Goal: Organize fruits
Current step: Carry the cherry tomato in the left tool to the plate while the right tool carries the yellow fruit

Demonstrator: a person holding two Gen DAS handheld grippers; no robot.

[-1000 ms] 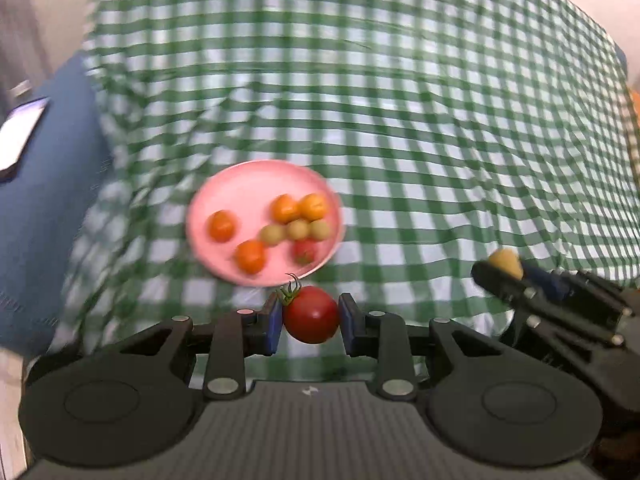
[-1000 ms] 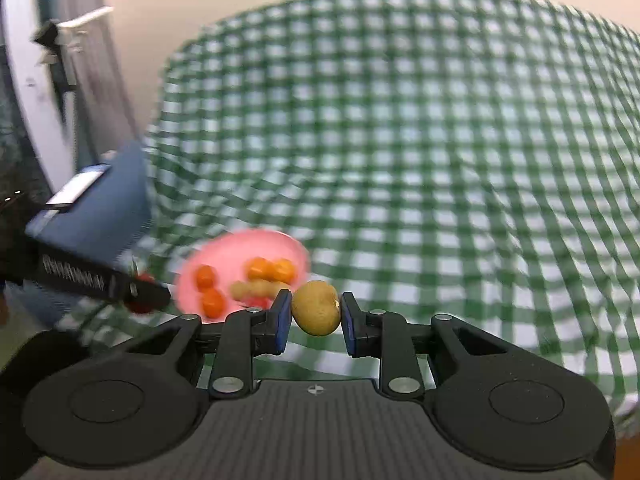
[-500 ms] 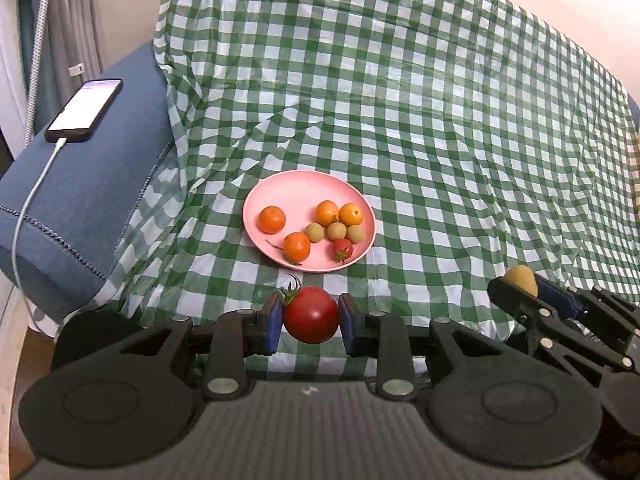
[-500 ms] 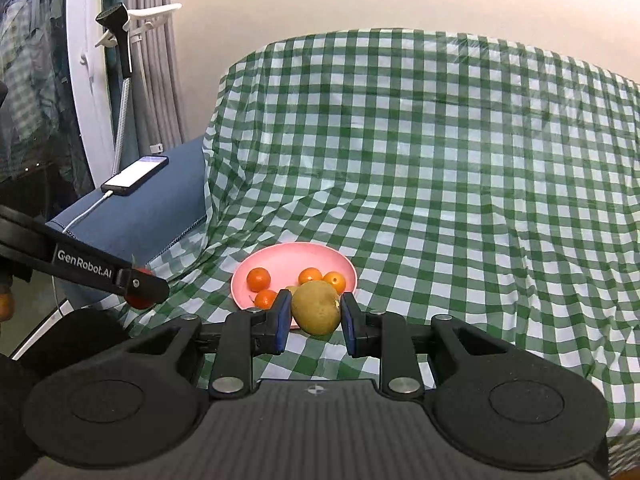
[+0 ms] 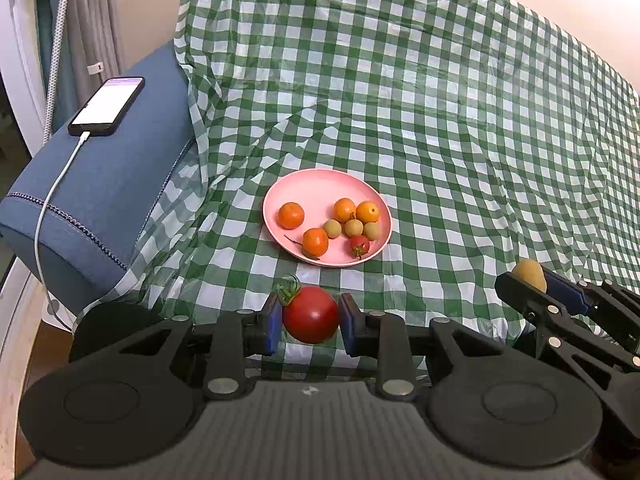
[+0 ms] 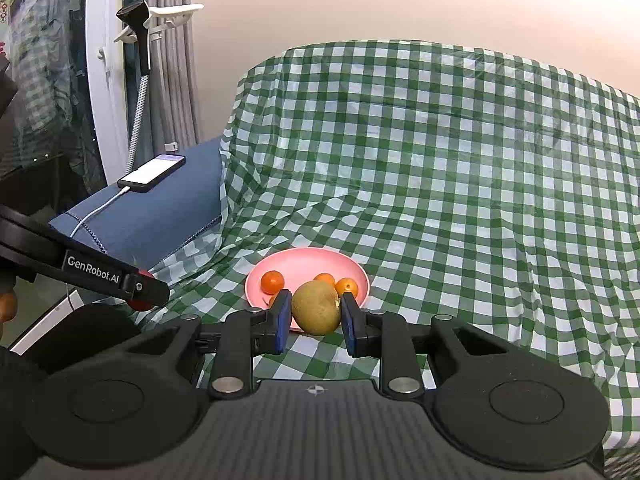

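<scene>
Gripping a red tomato (image 5: 311,319), the left gripper (image 5: 310,322) hovers near the pink plate (image 5: 316,188); the right gripper (image 6: 316,316) clamps a kiwi (image 6: 316,307).

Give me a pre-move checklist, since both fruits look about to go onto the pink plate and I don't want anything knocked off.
1. Left hand-held gripper shut on the tomato: ok.
2. Right hand-held gripper shut on the kiwi: ok.
3. Bare room on the pink plate: ok, its far half is open.
4. Fruits already on the plate clustered near the front, such as the small tomato: not ok for a near-edge drop.
5. Plate sits level on the wrinkled checked cloth: cannot tell.
6. Phone outside the path: ok, off on the blue cushion.
</scene>
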